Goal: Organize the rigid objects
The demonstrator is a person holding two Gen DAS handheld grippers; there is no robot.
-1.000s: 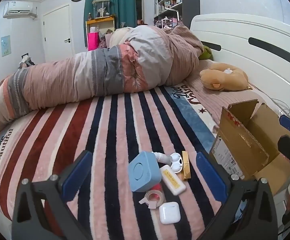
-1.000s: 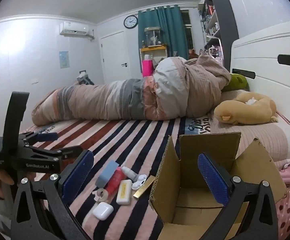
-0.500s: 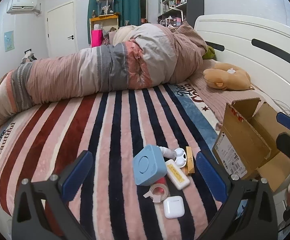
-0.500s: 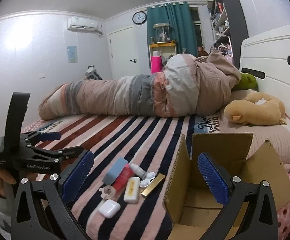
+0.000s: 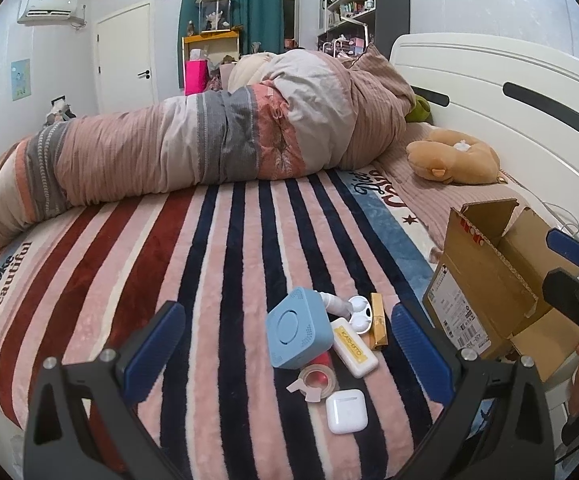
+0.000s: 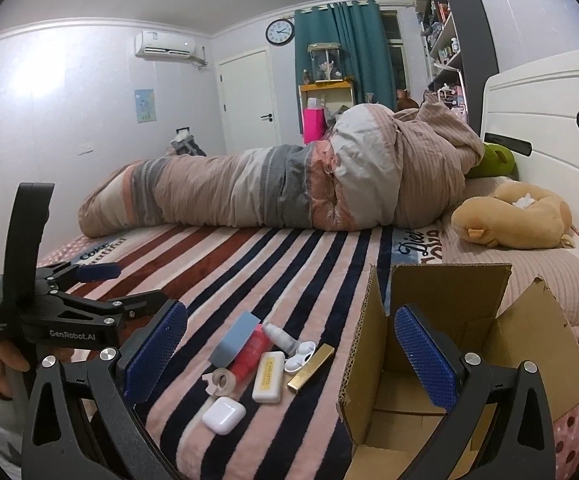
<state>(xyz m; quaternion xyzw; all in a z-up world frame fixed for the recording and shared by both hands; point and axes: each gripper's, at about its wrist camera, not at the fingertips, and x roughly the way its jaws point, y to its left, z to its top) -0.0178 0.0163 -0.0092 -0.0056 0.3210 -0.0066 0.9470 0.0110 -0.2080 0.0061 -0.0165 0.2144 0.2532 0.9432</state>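
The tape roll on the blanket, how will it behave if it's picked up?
The tape roll is a thin ring, so probably light. It lies flat, so rolling seems unlikely. Its loose end looks likely to stick to the blanket.

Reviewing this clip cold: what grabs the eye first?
A huddle of small items, led by a blue box and a white earbud case, lies on the striped blanket. An open cardboard box stands to their right. Both grippers, left gripper and right gripper, hang open.
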